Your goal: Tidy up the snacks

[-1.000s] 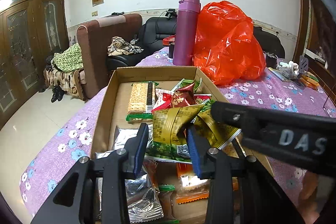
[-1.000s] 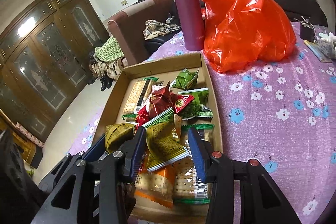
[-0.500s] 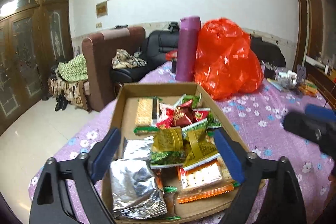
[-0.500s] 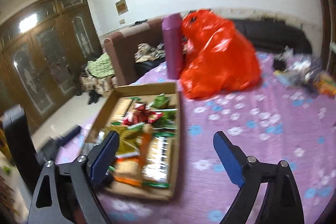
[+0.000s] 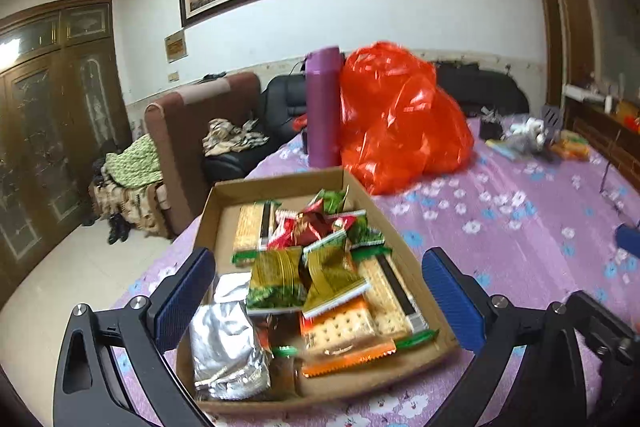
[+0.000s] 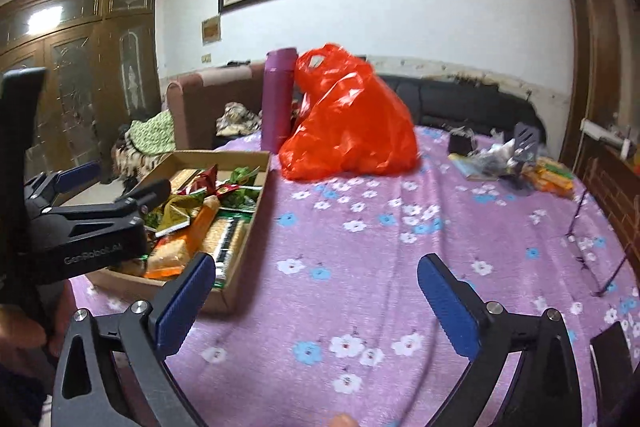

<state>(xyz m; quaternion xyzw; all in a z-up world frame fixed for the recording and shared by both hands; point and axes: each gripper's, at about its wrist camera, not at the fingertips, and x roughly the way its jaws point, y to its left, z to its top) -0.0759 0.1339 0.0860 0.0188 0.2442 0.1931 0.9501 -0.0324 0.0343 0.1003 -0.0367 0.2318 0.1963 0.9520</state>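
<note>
A shallow cardboard box [image 5: 280,179] on the table holds several snack packs. Two gold-green packets [image 5: 276,279] lie on top in the middle, with red wrappers [image 5: 308,227] behind them. A silver foil pack [image 5: 224,343] and cracker packs [image 5: 340,327] lie at the front. My left gripper [image 5: 316,267] hovers over the box's near end, its jaws opening wide with nothing pressed between the pads. My right gripper [image 6: 316,263] is beside the box [image 6: 224,157], over bare cloth; its jaws are opening too and hold nothing. In the right wrist view the left gripper [image 6: 126,179] shows at the left edge.
A red plastic bag [image 5: 400,123] and a tall purple bottle [image 5: 322,107] stand just behind the box. Small clutter [image 6: 520,163] sits at the table's far right. A purple flowered cloth [image 6: 360,267] covers the table. A brown armchair [image 5: 192,131] stands beyond the table's left edge.
Both grippers were shut on gold-green packets over the box; both have opened wide and the packets lie in the box. The left drew back and up. The right swung right, off the box.
</note>
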